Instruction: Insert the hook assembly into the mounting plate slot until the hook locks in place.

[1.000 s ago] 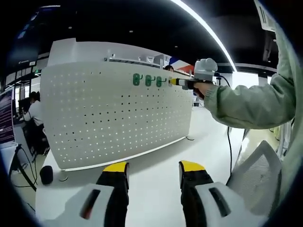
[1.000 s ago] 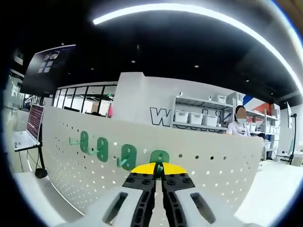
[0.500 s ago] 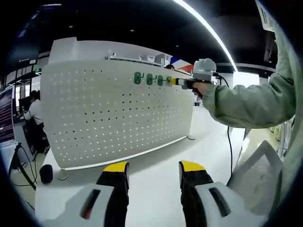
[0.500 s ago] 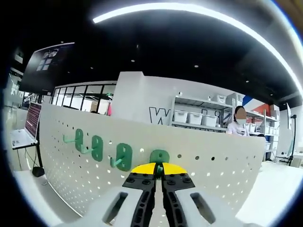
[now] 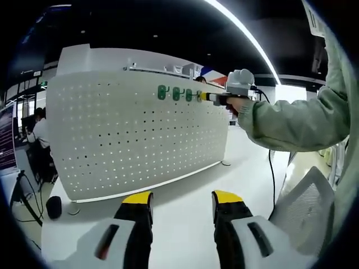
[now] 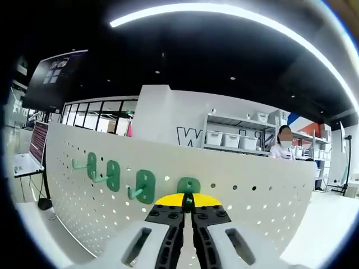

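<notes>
A white pegboard (image 5: 134,134) stands upright on a white table (image 5: 185,213); it serves as the mounting plate. Near its top edge hang three green hooks (image 5: 175,93). In the left gripper view my right gripper (image 5: 205,97) reaches in from the right and presses a fourth hook (image 5: 199,96) against the board. In the right gripper view my right gripper (image 6: 188,200) is shut on that green hook (image 6: 189,186), its back plate touching the pegboard (image 6: 258,190), beside the three mounted hooks (image 6: 115,175). My left gripper (image 5: 182,203) hovers open over the table, holding nothing.
A person's green sleeve (image 5: 303,117) crosses the right side of the left gripper view. A white mesh chair back (image 5: 305,202) stands at the lower right. A person (image 6: 279,147) stands behind the pegboard near shelves with bins (image 6: 235,137). A small black object (image 5: 54,207) sits by the board's left foot.
The right gripper has edged closer to the pegboard with the hook; the three mounted hooks have slid a little leftward in its view. The left gripper has stayed still.
</notes>
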